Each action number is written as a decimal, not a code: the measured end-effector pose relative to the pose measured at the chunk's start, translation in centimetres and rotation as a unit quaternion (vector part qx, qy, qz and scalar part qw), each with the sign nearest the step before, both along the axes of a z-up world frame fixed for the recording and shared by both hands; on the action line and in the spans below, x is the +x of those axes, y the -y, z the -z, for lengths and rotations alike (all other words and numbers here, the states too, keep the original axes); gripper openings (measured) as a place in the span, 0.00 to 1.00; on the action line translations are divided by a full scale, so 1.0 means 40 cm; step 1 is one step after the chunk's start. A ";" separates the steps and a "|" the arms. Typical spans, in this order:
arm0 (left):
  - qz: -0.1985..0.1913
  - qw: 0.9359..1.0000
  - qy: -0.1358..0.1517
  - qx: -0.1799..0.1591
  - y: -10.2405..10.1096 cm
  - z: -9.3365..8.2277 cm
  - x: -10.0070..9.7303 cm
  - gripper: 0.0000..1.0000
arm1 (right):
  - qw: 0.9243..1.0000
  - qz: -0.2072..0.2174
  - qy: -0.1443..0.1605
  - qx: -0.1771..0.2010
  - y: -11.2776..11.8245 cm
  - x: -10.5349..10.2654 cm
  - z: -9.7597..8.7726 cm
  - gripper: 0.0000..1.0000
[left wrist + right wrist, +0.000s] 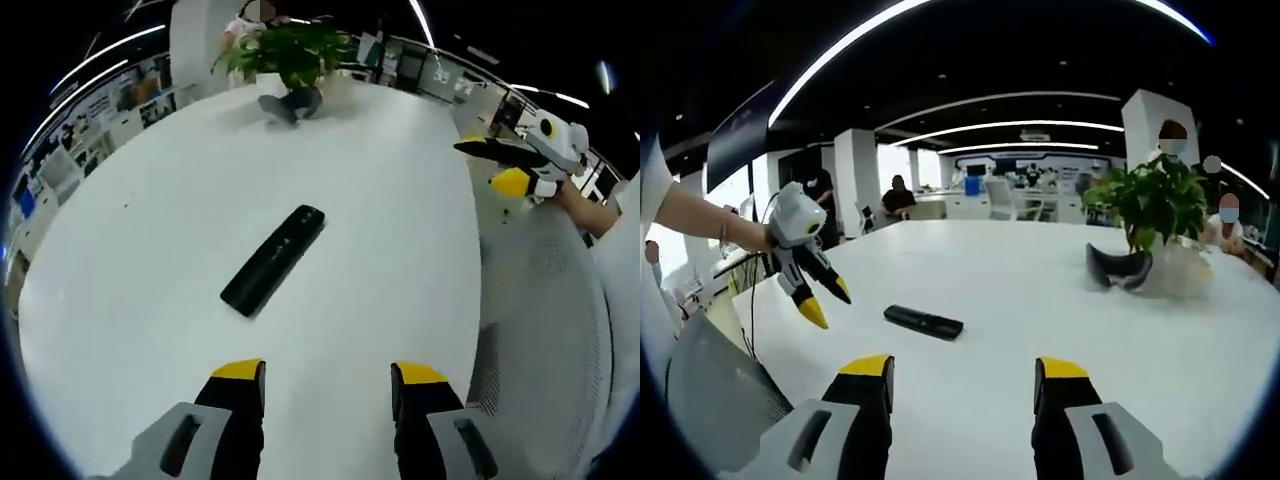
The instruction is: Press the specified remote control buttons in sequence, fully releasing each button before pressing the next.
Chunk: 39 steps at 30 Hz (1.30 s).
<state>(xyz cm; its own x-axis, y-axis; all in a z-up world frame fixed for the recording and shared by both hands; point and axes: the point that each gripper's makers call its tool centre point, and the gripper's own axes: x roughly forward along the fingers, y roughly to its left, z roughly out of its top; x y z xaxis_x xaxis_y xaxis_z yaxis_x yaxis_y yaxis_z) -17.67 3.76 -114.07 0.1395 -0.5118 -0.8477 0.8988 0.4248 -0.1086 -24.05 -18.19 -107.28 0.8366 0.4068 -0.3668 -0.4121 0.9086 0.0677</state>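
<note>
Remote control (273, 258) lies flat mid-bench (140, 290), untouched. Left gripper (327, 373) hovers short of it, fingers spread, empty. Right gripper (965, 368) also spread, empty — well apart from remote. Judgement: no press begun — whole sequence left.

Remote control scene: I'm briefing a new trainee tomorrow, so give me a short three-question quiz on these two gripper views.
1. True or false: the left gripper is pressing a button on the remote control.
2. What stands at the far end of the white table?
A. a laptop
B. a potted plant
C. a stack of books
3. Fill in: in the right gripper view, the right gripper has its jaws ____.

Key:
1. False; its jaws are open and short of the remote.
2. B; a dark curved object lies beside the plant.
3. Open, holding nothing.
</note>
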 end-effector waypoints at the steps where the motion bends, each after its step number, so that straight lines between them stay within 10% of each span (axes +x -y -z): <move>1: 0.003 1.000 0.003 0.004 0.000 0.003 0.012 0.52 | 1.000 0.000 0.000 0.000 0.000 0.000 0.001 0.54; 39: 0.144 0.987 -0.005 0.076 0.152 0.122 0.190 0.49 | 0.999 -0.010 -0.039 -0.020 0.005 -0.007 0.043 0.46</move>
<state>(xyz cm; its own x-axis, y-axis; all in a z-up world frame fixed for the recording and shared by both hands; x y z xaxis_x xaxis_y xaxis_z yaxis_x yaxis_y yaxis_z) -10.05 -2.31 -118.93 -0.0019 -0.3959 -0.9183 0.9840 0.1630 -0.0723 -24.35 -18.38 -108.99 0.7965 0.4071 -0.4469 -0.4253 0.9028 0.0645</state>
